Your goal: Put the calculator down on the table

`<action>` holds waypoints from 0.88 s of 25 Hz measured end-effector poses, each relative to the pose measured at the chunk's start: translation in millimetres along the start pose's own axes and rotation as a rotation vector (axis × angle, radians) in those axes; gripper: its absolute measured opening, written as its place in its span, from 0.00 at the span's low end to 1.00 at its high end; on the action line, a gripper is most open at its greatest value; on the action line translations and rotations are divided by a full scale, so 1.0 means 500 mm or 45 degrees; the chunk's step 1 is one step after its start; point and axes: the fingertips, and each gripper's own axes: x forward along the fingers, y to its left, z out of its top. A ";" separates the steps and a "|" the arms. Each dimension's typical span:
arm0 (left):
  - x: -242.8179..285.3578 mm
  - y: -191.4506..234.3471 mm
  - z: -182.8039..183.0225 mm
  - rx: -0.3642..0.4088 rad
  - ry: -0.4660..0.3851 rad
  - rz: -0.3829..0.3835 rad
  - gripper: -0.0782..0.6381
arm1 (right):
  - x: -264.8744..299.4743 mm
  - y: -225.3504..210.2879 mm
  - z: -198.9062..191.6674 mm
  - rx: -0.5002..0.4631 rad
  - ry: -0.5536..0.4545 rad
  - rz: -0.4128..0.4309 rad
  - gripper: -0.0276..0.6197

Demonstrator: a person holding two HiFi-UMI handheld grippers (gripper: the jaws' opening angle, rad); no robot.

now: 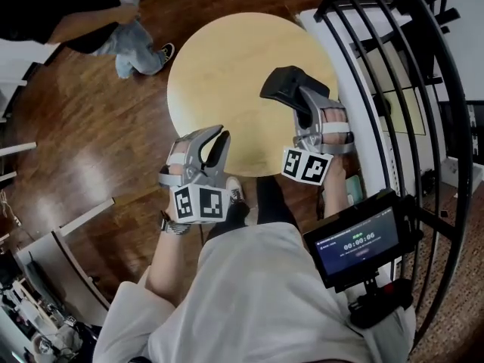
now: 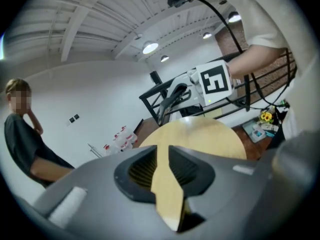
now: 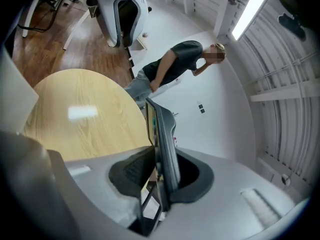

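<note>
Mostly edge-on, the calculator (image 3: 167,154) barely shows its face.

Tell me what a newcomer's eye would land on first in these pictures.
Probably the round pale wooden table in the middle of the head view, with the right hand-held gripper clamping a dark calculator over its right side. Next, the left hand-held gripper at the table's near edge, jaws apart and empty, and a person standing on the wooden floor beyond.
</note>
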 end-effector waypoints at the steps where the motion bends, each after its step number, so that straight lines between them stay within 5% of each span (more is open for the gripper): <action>1: 0.017 0.000 -0.005 0.000 0.016 -0.011 0.22 | 0.019 0.009 -0.008 0.010 0.003 0.016 0.18; 7: 0.098 0.000 -0.051 -0.069 0.081 -0.071 0.22 | 0.119 0.072 -0.026 0.038 0.022 0.106 0.18; 22: 0.158 -0.060 -0.102 -0.172 0.205 -0.120 0.21 | 0.156 0.195 -0.066 0.107 0.030 0.221 0.18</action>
